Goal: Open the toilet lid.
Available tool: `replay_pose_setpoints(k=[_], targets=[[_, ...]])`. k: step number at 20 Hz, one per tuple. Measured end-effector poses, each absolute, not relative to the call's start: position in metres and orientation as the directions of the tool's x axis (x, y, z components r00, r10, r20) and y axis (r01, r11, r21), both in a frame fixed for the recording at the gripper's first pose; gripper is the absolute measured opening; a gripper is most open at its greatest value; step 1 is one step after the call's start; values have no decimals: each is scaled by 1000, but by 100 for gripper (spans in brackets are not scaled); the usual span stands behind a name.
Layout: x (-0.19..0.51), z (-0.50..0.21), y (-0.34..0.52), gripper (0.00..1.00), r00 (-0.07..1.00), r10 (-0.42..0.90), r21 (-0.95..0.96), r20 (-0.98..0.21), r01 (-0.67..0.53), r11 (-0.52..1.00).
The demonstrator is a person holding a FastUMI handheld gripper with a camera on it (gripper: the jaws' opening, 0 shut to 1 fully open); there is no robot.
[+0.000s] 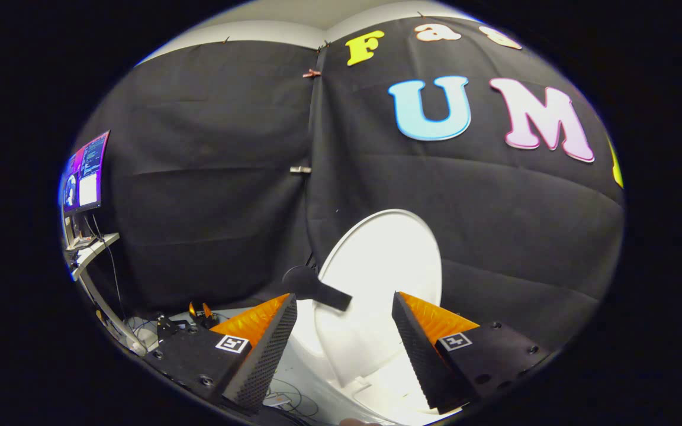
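Ridged fingers of hand-held gripper (344, 305) spread apart, released, before smooth oval toilet lid (385, 260) standing raised.

White oval toilet lid (382, 260), glossy, raised upright and leaning back against the black cloth wall, standing just beyond the tongs (344, 307), whose fingers are spread apart, grasping nothing

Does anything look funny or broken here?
Nothing looks broken or spilled. The toilet lid stands raised against the black cloth wall, a dark handle sticking off its edge. The tongs are open, holding nothing.
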State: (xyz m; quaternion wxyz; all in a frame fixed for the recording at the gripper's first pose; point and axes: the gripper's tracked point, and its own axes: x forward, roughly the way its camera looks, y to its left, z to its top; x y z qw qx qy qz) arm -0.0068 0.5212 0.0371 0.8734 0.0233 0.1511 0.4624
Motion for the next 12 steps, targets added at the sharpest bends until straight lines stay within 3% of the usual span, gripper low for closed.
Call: replay_pose_setpoints(k=[9, 12], targets=[[37, 60, 364, 100, 752, 635, 198, -177, -605, 771], [47, 43, 311, 99, 791, 575, 233, -209, -531, 815]])
